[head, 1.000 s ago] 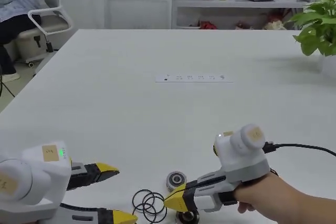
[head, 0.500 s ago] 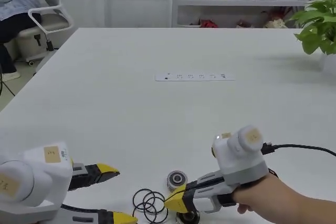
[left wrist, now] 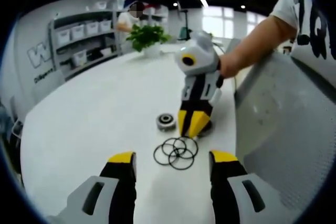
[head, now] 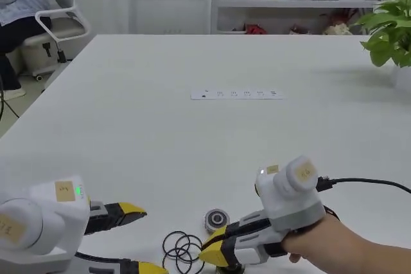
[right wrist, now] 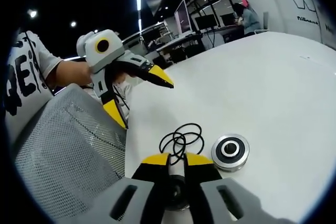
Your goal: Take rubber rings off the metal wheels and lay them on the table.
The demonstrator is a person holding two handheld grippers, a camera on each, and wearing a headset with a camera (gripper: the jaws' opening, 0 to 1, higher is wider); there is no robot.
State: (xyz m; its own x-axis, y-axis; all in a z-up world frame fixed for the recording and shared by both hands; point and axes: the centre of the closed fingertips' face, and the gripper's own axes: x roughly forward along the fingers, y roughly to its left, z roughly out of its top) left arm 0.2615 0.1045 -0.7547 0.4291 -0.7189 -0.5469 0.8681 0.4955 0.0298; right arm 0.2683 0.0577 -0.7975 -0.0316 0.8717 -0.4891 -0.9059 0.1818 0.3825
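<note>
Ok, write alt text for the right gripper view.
The right gripper has its yellow-tipped jaws nearly shut over a dark wheel on a white table. Just ahead lie loose black rings and a second wheel. The left gripper hangs open beyond them, above a grey mesh chair back.

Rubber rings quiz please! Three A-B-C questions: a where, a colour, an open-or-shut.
1. Where are the rubber rings? A on a chair; B on the table beside a metal wheel; C on a shelf.
2. What colour are the rings? A black; B red; C white.
3. How is the left claw? A shut on a ring; B shut on a wheel; C open.
Answers: B, they lie by the wheel; A, every loop looks black; C, its tips stand wide apart.
</note>
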